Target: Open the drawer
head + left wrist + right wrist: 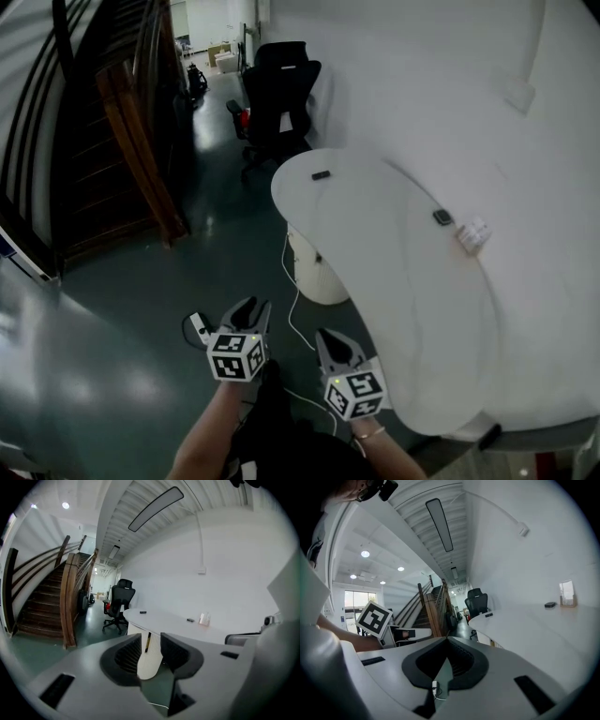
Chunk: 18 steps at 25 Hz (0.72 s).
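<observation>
Two grippers held low beside a curved white desk

At the near left, the left gripper (249, 307) has its jaws apart and empty. Just right of it, the right gripper (330, 339) is pinched closed on nothing. The desk (375, 244) runs along the right on a ribbed pedestal (319, 277). I cannot make out the drawer.

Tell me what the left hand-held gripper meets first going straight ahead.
The left hand-held gripper would likely meet the pedestal under the desk, seen between its open jaws; depth is unclear.
</observation>
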Available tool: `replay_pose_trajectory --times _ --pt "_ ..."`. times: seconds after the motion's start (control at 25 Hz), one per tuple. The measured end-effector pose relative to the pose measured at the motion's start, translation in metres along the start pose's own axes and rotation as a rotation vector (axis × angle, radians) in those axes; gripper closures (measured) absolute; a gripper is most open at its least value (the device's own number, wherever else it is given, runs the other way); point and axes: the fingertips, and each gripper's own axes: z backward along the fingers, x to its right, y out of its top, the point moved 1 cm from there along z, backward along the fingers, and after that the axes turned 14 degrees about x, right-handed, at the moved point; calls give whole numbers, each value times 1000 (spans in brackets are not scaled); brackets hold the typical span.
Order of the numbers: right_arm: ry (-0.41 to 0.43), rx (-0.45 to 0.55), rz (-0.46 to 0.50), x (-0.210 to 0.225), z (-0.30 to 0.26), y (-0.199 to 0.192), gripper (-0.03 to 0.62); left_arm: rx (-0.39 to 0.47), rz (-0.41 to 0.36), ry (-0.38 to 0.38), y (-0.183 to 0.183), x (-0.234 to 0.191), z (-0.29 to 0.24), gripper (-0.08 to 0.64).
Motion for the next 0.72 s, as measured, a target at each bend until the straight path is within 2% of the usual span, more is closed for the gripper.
replay_pose_trajectory --times 0.12,0.48,0.72 --pt "10 -13 14 3 -32 -6 589 -20 11 -6 -6 -22 -28 430" --pt "-71 -93 -11 24 -149 -27 589 -99 13 -40 -15 -103 -131 415" --pt "-108 -145 -1 33 -207 -44 589 -150 16 -84 -26 -139 -195 391"
